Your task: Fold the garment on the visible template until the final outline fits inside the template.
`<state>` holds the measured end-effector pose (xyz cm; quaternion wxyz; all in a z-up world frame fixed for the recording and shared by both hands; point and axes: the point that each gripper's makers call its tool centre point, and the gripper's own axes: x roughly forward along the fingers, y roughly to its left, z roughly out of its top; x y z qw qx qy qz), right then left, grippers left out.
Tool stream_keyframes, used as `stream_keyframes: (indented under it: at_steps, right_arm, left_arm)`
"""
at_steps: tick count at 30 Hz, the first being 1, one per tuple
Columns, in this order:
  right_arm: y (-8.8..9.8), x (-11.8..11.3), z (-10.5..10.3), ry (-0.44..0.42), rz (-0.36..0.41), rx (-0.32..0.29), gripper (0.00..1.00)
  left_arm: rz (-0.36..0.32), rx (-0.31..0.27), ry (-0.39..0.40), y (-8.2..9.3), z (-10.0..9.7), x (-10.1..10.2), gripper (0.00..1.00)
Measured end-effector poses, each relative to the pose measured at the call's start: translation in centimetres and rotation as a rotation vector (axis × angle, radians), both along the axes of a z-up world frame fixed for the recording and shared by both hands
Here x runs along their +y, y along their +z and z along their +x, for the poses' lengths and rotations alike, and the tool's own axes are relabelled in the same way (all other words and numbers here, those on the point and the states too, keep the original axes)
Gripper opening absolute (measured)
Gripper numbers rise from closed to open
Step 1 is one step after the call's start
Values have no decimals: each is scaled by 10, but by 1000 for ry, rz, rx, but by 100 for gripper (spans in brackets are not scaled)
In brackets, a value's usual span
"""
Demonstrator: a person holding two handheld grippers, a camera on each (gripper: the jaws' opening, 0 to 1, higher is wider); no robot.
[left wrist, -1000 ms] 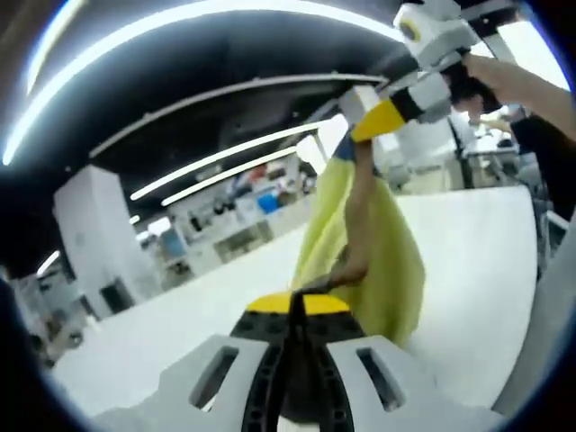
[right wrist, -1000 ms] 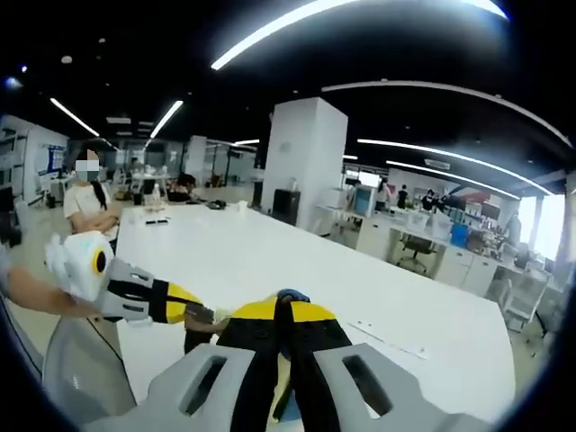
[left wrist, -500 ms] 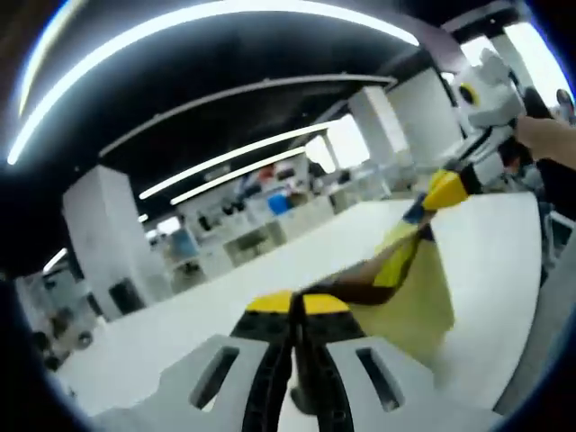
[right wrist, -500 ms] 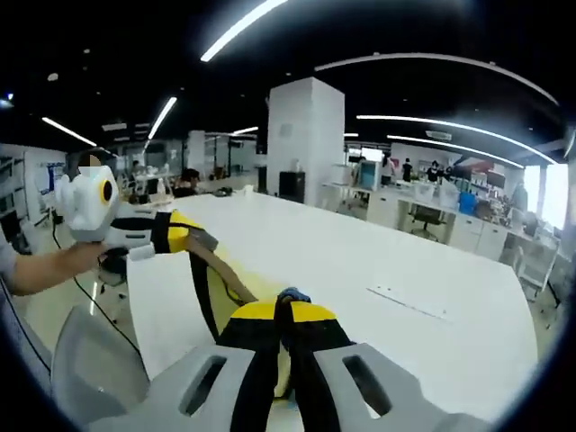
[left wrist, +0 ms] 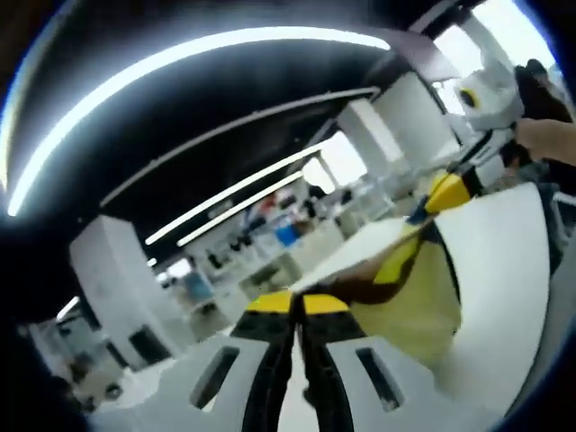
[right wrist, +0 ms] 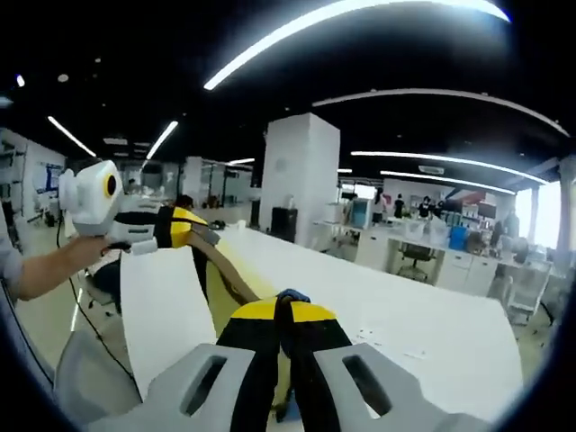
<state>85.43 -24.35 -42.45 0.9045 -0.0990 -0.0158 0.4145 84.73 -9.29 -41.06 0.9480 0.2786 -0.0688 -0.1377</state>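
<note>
Left gripper (left wrist: 297, 304): jaws closed, we see them pinching brown-trimmed edge of yellow garment (left wrist: 416, 301). Right gripper (right wrist: 283, 301): jaws closed on same garment, blue bit of fabric at tips. Garment stretched taut between both grippers, lifted above white table (right wrist: 432, 315); yellow cloth hangs toward tabletop. White sheet (right wrist: 162, 310) lies on table just beside garment. Person's hand (right wrist: 67, 261) holds left gripper. Office desks behind.

Long white table (right wrist: 423, 315) stretching away through the office.
A small pale strip (right wrist: 382, 344), too blurred to identify, is lying on its top toward the right gripper view's right side.
</note>
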Motion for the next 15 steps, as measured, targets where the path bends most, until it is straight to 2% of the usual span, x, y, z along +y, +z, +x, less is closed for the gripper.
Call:
stream_keyframes:
  at_steps: [3,7,11,15]
  right_arm:
    - [29,-2,-5,7,3,-56,3]
    - [44,-4,-10,7,-5,-96,3]
    - [53,-6,-19,17,0,-111,3]
    - [70,-7,-34,19,1,-154,3]
  left_arm:
    - [8,-26,-19,24,-6,-2,0]
    - [25,15,-62,40,-13,-7,0]
    - [21,19,-85,54,-24,-8,0]
    - [29,15,-110,69,-37,-10,0]
